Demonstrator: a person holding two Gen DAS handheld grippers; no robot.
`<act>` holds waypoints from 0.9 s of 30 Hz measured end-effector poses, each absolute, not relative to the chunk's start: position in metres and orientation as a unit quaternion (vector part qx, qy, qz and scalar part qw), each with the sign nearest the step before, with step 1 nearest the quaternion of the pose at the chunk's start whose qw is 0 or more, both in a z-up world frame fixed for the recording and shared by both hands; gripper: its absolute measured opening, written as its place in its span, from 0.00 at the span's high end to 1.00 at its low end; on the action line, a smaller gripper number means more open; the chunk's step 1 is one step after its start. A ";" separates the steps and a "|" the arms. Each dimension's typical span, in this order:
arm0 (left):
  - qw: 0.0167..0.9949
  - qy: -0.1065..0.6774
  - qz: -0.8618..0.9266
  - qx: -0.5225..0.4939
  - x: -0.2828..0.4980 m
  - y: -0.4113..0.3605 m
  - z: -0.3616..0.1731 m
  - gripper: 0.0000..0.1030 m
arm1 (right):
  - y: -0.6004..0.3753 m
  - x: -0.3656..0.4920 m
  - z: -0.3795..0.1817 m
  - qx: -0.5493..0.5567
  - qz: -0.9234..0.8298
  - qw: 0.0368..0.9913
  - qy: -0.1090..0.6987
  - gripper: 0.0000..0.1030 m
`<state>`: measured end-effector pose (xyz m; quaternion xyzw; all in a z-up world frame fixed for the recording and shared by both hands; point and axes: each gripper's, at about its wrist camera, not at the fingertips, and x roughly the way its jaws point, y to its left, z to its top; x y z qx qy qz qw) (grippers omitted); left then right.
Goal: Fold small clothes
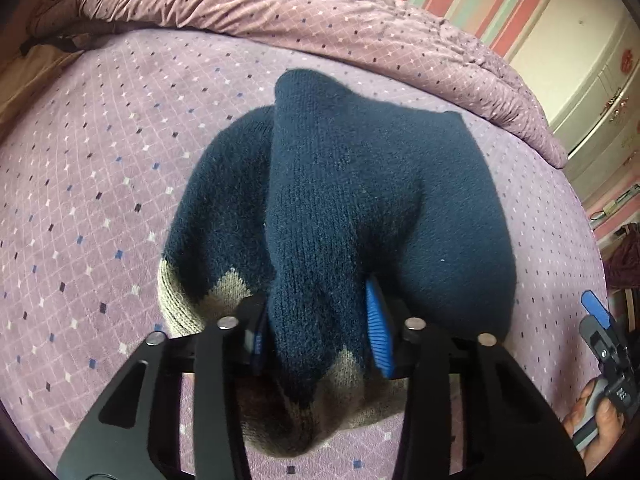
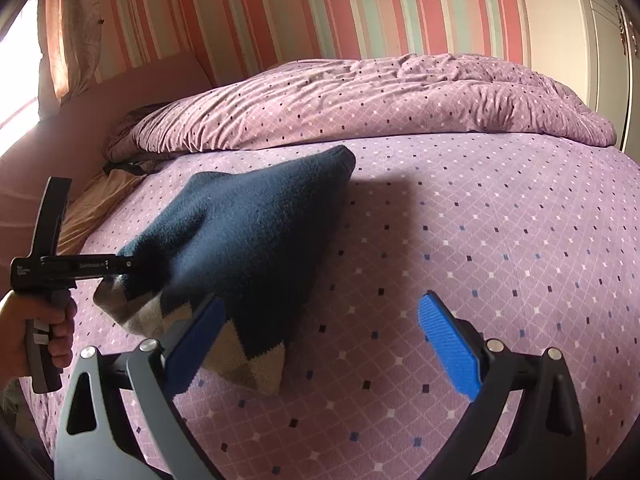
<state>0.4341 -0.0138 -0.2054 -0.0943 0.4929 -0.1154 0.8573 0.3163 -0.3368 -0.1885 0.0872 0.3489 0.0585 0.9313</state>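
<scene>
A small navy knit garment [image 1: 340, 200] with a tan zigzag hem is bunched up over the purple bed sheet [image 1: 100, 200]. My left gripper [image 1: 320, 328] is shut on a fold of it near the hem and holds it raised. In the right wrist view the garment [image 2: 248, 240] hangs from the left gripper [image 2: 116, 266], its far end resting on the sheet. My right gripper [image 2: 320, 332] is open and empty, its left pad beside the garment's tan hem [image 2: 248, 364].
A rumpled purple duvet [image 2: 380, 100] lies across the far side of the bed. A striped wall [image 2: 320, 8] stands behind it, a white wardrobe [image 1: 592, 92] to the right. The right gripper shows at the left wrist view's edge [image 1: 600, 320].
</scene>
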 end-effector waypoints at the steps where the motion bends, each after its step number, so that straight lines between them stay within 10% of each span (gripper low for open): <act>1: 0.861 0.486 -0.119 -0.094 0.432 -0.014 -0.201 0.70 | -0.336 0.317 -0.188 0.089 0.060 0.931 0.349 0.05; 14: 0.882 0.470 -0.030 -0.011 0.426 0.004 -0.205 0.70 | -0.296 0.334 -0.178 0.068 0.086 0.928 0.355 0.05; 17: 0.880 0.474 -0.030 -0.022 0.427 0.011 -0.221 0.59 | -0.284 0.344 -0.188 0.053 0.089 0.919 0.380 0.05; 22: 0.884 0.461 -0.026 -0.077 0.417 0.040 -0.209 0.10 | -0.274 0.344 -0.190 0.043 0.095 0.914 0.392 0.05; 27: 0.883 0.457 -0.044 -0.095 0.394 0.061 -0.200 0.03 | -0.279 0.341 -0.187 0.046 0.087 0.914 0.393 0.05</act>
